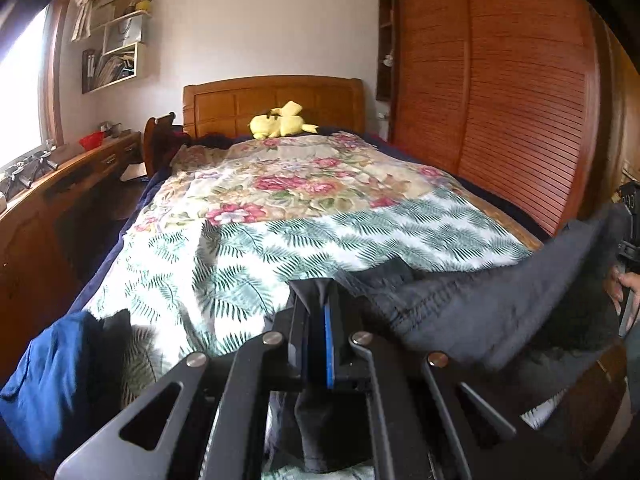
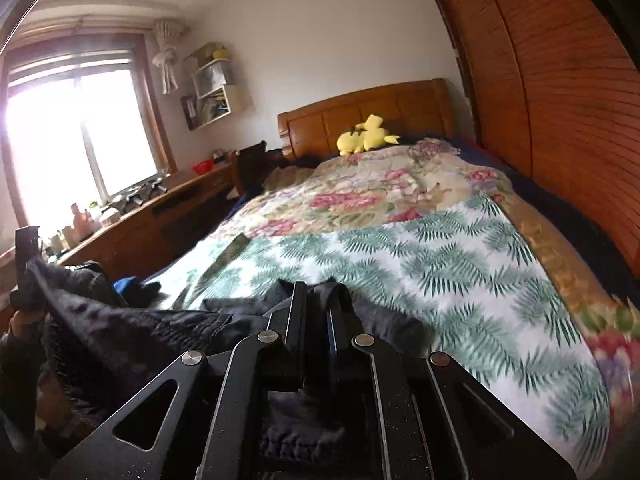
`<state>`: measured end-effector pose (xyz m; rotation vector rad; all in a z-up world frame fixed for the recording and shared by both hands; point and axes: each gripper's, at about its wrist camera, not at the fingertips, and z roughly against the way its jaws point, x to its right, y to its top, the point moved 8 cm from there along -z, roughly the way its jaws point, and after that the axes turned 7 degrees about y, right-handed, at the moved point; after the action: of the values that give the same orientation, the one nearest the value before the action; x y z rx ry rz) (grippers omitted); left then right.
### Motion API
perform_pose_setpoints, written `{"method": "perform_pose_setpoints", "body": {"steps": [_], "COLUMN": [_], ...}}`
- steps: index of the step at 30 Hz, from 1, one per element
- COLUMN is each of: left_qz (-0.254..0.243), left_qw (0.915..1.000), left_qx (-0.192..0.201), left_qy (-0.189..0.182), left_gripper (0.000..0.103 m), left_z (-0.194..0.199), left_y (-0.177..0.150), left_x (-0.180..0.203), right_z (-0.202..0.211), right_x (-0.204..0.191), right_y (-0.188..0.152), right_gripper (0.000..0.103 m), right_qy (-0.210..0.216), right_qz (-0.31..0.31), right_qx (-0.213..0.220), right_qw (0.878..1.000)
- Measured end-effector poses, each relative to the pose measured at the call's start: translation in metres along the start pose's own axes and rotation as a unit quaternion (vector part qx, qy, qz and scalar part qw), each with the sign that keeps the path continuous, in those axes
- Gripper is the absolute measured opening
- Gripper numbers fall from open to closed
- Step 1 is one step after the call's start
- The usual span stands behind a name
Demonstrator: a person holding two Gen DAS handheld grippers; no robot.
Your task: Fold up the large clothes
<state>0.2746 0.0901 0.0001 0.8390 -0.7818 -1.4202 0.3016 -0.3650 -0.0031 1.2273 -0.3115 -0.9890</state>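
Observation:
A large dark grey garment (image 1: 492,312) is stretched between my two grippers above the near end of the bed. My left gripper (image 1: 320,292) is shut on one edge of it; the cloth runs off to the right toward the other gripper (image 1: 630,240). In the right wrist view my right gripper (image 2: 318,296) is shut on the garment (image 2: 132,332), which runs left to the left gripper (image 2: 26,256). The cloth sags between them and hangs below the fingers.
The bed has a fern-print sheet (image 1: 240,256) and a floral blanket (image 2: 360,196), with a yellow plush toy (image 1: 280,122) at the wooden headboard. A blue garment (image 1: 52,380) lies at the bed's near left corner. A wooden desk (image 2: 168,208) runs along the left, a slatted wardrobe (image 1: 500,92) along the right.

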Motion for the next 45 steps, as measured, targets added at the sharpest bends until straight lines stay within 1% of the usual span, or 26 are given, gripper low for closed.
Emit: {"method": "perform_pose_setpoints", "body": {"steps": [2, 4, 7, 10, 13, 16, 18, 20, 22, 25, 27, 29, 30, 31, 32, 33, 34, 35, 36, 38, 41, 45], "left_qz": [-0.005, -0.008, -0.013, -0.016, -0.03, -0.025, -0.029, -0.04, -0.052, -0.054, -0.054, -0.053, -0.049, -0.046, -0.041, -0.036, -0.03, -0.025, -0.023, -0.023, -0.02, -0.012], "left_qw": [0.9999, 0.9998, 0.9996, 0.9992, 0.9985, 0.9984, 0.9981, 0.9969, 0.9955, 0.9941, 0.9937, 0.9937, 0.994, 0.9946, 0.9958, 0.9965, 0.9971, 0.9975, 0.9977, 0.9981, 0.9978, 0.9963], "left_qx": [-0.002, -0.008, -0.017, -0.034, -0.041, -0.049, -0.054, -0.067, -0.08, -0.094, -0.098, -0.099, -0.098, -0.093, -0.081, -0.073, -0.068, -0.066, -0.063, -0.057, -0.063, -0.084], "left_qy": [0.011, 0.015, 0.02, 0.009, 0.019, 0.007, 0.006, 0.007, 0.008, 0.006, 0.002, -0.001, -0.001, 0.002, 0.011, 0.015, 0.013, 0.009, 0.008, 0.008, 0.0, -0.012], "left_gripper": [0.003, 0.003, 0.003, 0.003, 0.003, 0.003, 0.004, 0.005, 0.005, 0.006, 0.008, 0.012, 0.013, 0.017, 0.02, 0.02, 0.021, 0.022, 0.023, 0.025, 0.027, 0.028], "left_z": [-0.02, -0.039, -0.061, -0.087, -0.107, -0.116, -0.122, -0.131, -0.137, -0.14, -0.139, -0.136, -0.133, -0.13, -0.125, -0.12, -0.115, -0.11, -0.105, -0.096, -0.086, -0.079], "left_y": [0.007, 0.013, 0.015, 0.014, 0.012, 0.009, 0.005, -0.002, -0.01, -0.022, -0.026, -0.028, -0.028, -0.026, -0.022, -0.018, -0.015, -0.014, -0.014, -0.016, -0.031, -0.065], "left_x": [-0.007, -0.012, -0.02, -0.022, -0.021, -0.019, -0.018, -0.016, -0.014, -0.014, -0.016, -0.018, -0.02, -0.023, -0.028, -0.031, -0.034, -0.036, -0.037, -0.038, -0.036, -0.029], "right_z": [-0.027, -0.052, -0.087, -0.114, -0.136, -0.147, -0.153, -0.158, -0.163, -0.168, -0.17, -0.171, -0.172, -0.171, -0.171, -0.169, -0.164, -0.161, -0.157, -0.148, -0.133, -0.118], "right_x": [0.014, 0.028, 0.049, 0.068, 0.085, 0.093, 0.099, 0.103, 0.108, 0.112, 0.11, 0.107, 0.107, 0.104, 0.104, 0.103, 0.102, 0.102, 0.1, 0.096, 0.087, 0.077], "right_y": [0.012, 0.021, 0.03, 0.032, 0.026, 0.015, 0.003, -0.009, -0.018, -0.028, -0.034, -0.039, -0.041, -0.043, -0.043, -0.043, -0.042, -0.04, -0.039, -0.039, -0.043, -0.067], "right_gripper": [0.006, 0.006, 0.006, 0.006, 0.006, 0.006, 0.006, 0.006, 0.007, 0.008, 0.01, 0.011, 0.013, 0.014, 0.02, 0.033, 0.039, 0.048, 0.05, 0.052, 0.055, 0.057], "right_qy": [-0.017, -0.023, -0.043, -0.064, -0.08, -0.086, -0.087, -0.091, -0.098, -0.105, -0.111, -0.121, -0.125, -0.133, -0.139, -0.149, -0.158, -0.158, -0.155, -0.156, -0.161, -0.15], "right_qz": [0.011, 0.006, 0.005, -0.001, -0.02, -0.035, -0.05, -0.057, -0.058, -0.055, -0.046, -0.033, -0.027, -0.019, -0.015, -0.011, -0.008, -0.009, -0.011, -0.009, 0.003, 0.01], "right_qx": [-0.002, -0.003, -0.007, -0.012, -0.022, -0.023, -0.028, -0.036, -0.047, -0.06, -0.07, -0.081, -0.083, -0.086, -0.087, -0.086, -0.081, -0.076, -0.072, -0.07, -0.068, -0.095], "right_qw": [1.0, 1.0, 0.999, 0.998, 0.996, 0.995, 0.995, 0.994, 0.992, 0.991, 0.99, 0.989, 0.988, 0.987, 0.986, 0.985, 0.984, 0.985, 0.985, 0.985, 0.985, 0.984]}}
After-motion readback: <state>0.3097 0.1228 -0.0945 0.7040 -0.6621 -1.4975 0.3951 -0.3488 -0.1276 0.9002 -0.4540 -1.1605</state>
